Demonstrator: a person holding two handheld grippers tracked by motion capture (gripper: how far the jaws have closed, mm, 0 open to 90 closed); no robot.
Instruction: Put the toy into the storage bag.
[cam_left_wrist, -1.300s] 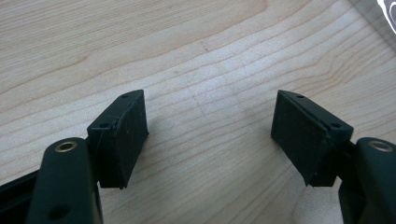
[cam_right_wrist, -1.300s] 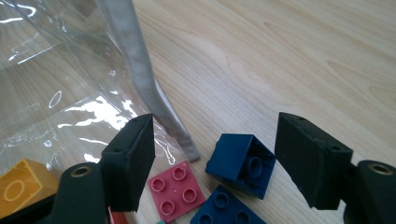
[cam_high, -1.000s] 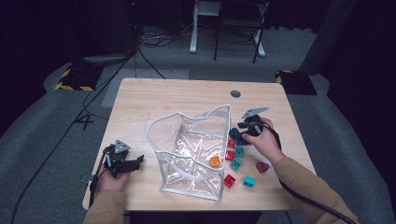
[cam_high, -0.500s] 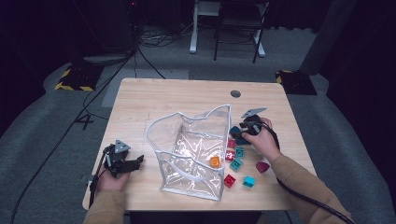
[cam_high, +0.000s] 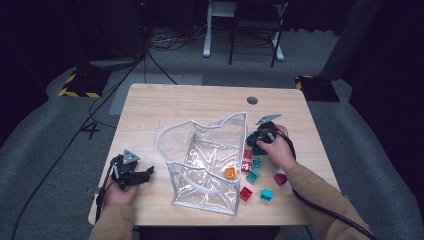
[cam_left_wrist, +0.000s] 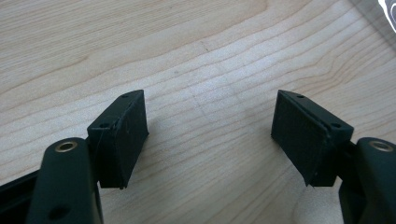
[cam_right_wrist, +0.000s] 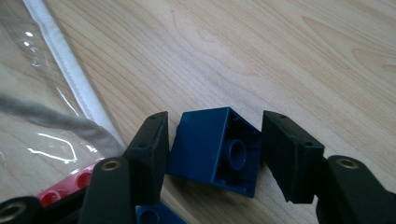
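Right tongs (cam_right_wrist: 215, 149), just closing, flank the tipped blue brick (cam_right_wrist: 212, 149), pads barely touching.

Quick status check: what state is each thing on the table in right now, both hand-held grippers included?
Clear bag: open at the top, one orange brick inside.
Dark blue brick: on its side, hollow underside showing, between the jaws.
Right hand-held gripper: jaws have just been closing around the dark blue brick, small gaps remain.
Left hand-held gripper: open, empty, over bare table.
Loose bricks: beside the bag.
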